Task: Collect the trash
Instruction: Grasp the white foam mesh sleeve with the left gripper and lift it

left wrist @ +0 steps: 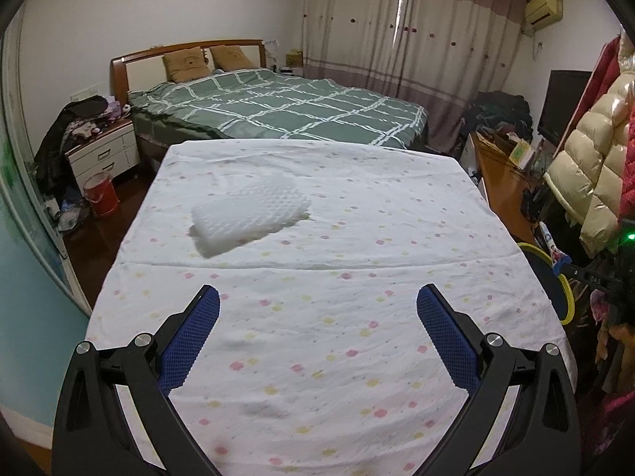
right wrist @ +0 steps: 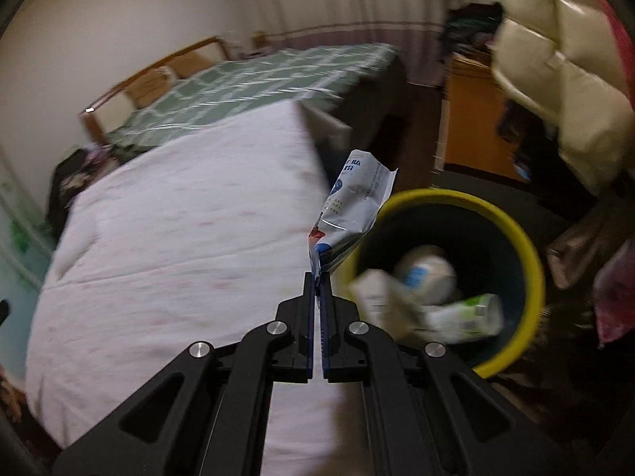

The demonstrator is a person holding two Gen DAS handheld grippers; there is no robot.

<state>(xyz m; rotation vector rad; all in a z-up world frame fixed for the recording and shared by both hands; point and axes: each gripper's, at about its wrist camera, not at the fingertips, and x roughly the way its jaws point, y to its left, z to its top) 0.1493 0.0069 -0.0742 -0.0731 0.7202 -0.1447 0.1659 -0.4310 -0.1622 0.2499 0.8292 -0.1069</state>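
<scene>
Wrapper [right wrist: 349, 214], a crinkled glossy packet printed blue and white, hangs pinched by its corner in your right gripper [right wrist: 317, 277], over the yellow-rimmed round bin [right wrist: 532, 261] beside the table. Inside lie a white tub [right wrist: 426, 273] and cartons. Your left gripper [left wrist: 317, 309] stands spread, empty, above the dotted cloth [left wrist: 357, 341], where a bumpy white foam pad [left wrist: 250, 214] lies.

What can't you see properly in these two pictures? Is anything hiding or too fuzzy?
- Right wrist view: the trash in the bin is smeared by blur, so its labels cannot be read.
- Right wrist view: the wrapper is crumpled, and the print on it is too small to read.
- Left wrist view: the bin is mostly hidden behind the table edge; only a yellow rim shows.
- Left wrist view: the white foam net looks soft and blurred.
</scene>
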